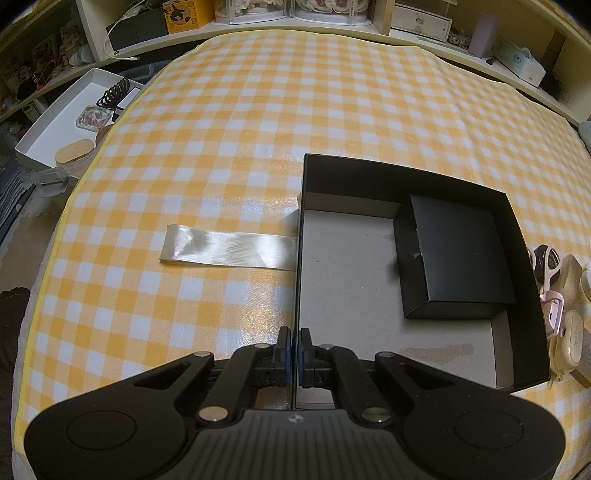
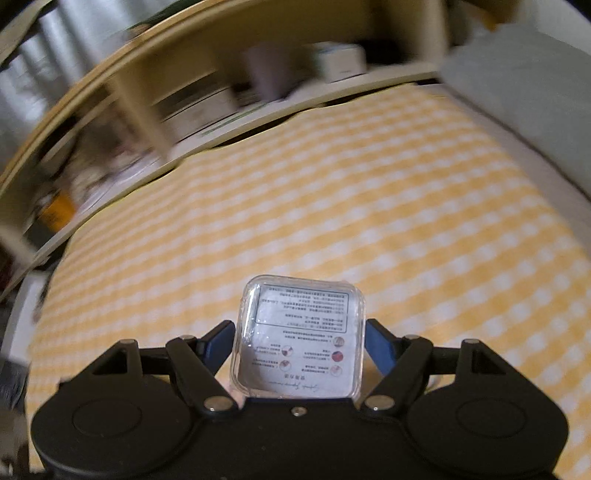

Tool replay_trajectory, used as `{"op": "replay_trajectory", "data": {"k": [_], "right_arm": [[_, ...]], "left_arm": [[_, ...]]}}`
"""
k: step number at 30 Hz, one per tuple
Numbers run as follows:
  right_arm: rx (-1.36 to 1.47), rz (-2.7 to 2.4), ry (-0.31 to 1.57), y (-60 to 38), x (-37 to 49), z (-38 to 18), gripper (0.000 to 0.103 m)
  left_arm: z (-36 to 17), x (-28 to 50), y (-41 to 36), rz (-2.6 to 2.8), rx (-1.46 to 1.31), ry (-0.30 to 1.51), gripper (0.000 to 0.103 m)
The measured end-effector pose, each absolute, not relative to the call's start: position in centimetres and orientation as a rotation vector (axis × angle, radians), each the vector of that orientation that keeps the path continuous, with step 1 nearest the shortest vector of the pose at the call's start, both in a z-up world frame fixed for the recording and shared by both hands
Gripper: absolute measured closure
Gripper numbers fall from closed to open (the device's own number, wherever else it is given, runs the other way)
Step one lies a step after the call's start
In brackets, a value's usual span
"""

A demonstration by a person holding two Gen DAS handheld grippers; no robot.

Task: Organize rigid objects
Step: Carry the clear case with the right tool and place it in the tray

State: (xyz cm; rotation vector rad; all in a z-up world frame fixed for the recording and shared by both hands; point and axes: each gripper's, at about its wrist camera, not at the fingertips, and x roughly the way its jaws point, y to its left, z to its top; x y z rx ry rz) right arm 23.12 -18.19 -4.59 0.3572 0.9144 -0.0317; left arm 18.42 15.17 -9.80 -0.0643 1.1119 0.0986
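Observation:
In the left wrist view a large open black box (image 1: 517,221) with a grey cardboard floor sits on the yellow checked cloth. A smaller black box (image 1: 458,254) lies inside it at the far right. My left gripper (image 1: 294,354) is shut on the box's left wall, near its front corner. A satin ribbon (image 1: 229,248) runs left from that wall. In the right wrist view my right gripper (image 2: 299,343) is shut on a clear square plastic case (image 2: 299,339) with a printed label, held above the cloth. The view is motion-blurred.
Pink scissors (image 1: 550,258) and cream cases (image 1: 570,339) lie right of the black box. A white tray (image 1: 48,125) with small items sits off the table's left edge. Shelves (image 1: 295,14) with boxes line the back. A grey cushion (image 2: 524,85) lies at the far right.

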Motion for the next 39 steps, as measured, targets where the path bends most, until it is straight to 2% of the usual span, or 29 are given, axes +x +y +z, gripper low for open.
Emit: {"op": "replay_trajectory", "data": {"k": [6, 17, 39], "right_arm": [[0.225, 0.187, 0.931, -11.2, 21.4, -3.8, 0.026], [0.203, 0.319, 1.059, -3.4, 19.2, -5.8, 0.026], [0.220, 0.325, 1.093, -0.1, 18.8, -7.1, 0.026]], "left_arm": [[-9.8, 18.5, 15.2, 0.098, -0.064, 1.113, 0.100], [-9.8, 18.5, 15.2, 0.099, -0.065, 1.113, 0.099], [-9.8, 18.6, 15.3, 0.098, -0.066, 1.114, 0.099]]}}
